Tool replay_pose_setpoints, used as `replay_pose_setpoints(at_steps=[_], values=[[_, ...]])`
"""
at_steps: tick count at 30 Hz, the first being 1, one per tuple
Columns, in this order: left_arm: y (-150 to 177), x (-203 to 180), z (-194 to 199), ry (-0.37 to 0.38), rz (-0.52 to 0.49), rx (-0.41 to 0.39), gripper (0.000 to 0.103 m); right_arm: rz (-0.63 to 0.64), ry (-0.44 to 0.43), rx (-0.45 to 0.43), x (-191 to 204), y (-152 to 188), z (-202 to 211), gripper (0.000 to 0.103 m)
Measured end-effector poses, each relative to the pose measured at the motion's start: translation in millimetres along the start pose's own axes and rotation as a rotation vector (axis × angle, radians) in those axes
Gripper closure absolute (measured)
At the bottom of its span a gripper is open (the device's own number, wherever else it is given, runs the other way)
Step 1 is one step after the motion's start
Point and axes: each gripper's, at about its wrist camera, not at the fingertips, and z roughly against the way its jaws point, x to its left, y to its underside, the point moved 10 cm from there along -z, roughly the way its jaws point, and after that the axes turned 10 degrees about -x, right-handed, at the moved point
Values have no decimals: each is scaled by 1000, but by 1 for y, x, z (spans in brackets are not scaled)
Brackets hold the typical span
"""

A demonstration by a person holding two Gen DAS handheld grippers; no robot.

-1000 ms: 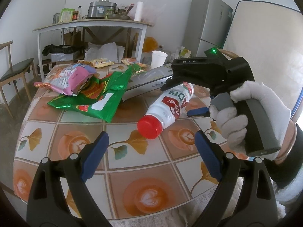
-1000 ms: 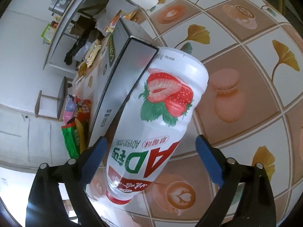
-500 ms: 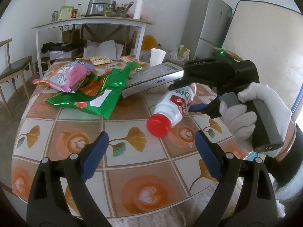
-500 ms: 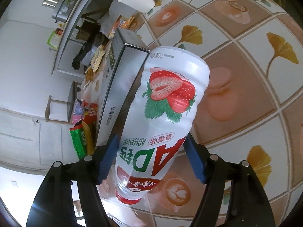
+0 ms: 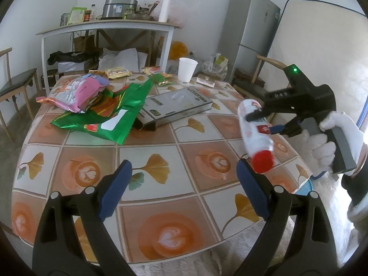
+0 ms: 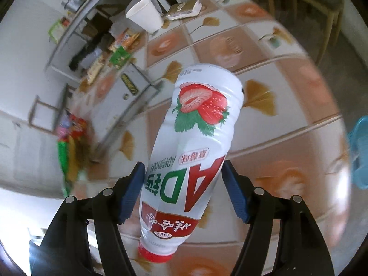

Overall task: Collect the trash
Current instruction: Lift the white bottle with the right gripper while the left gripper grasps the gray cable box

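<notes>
A white strawberry-drink bottle point(image 6: 195, 151) with a red cap is clamped between the blue pads of my right gripper point(image 6: 184, 195), lifted off the tiled table point(image 5: 147, 151). From the left wrist view the same bottle point(image 5: 255, 128) hangs cap-down near the table's right edge, held by the right gripper point(image 5: 264, 119) in a white-gloved hand point(image 5: 331, 138). My left gripper point(image 5: 181, 188) stands open over the table's front, nothing between its fingers. Green snack bags point(image 5: 110, 115), a pink bag point(image 5: 78, 92), a flat grey box point(image 5: 177, 105) and a white paper cup point(image 5: 187, 69) lie farther back.
A blue bin point(image 6: 358, 151) shows beyond the table's edge at the right. Small wrappers point(image 5: 117, 72) and a small carton point(image 5: 207, 80) lie at the table's far side. A cluttered shelf table point(image 5: 108, 25), a fridge point(image 5: 248, 34) and wooden chairs point(image 5: 16, 85) stand behind.
The right gripper closed onto the bottle, lifted it off the table and carried it to the right, toward the table edge; the bottle now hangs steeper, cap down. The left gripper barely moved.
</notes>
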Motion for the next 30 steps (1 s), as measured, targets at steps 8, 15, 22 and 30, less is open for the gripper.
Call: replay_pose_setpoints(at_steps=[8,15,22,30], values=[[-3,-25,-4,29,-37,0,15,134,98,-40,-22,4,13,36],[-29,-54,-18,23,-121,-41,15,149,81,-70,-24,5,18,37],[-65,-88,-77,24,-164,9,15,75,31,-87,-46,9,30,37],[-126,-78,-180,-136,-149,38,15,40,-14,-86,-53,9,33,37]])
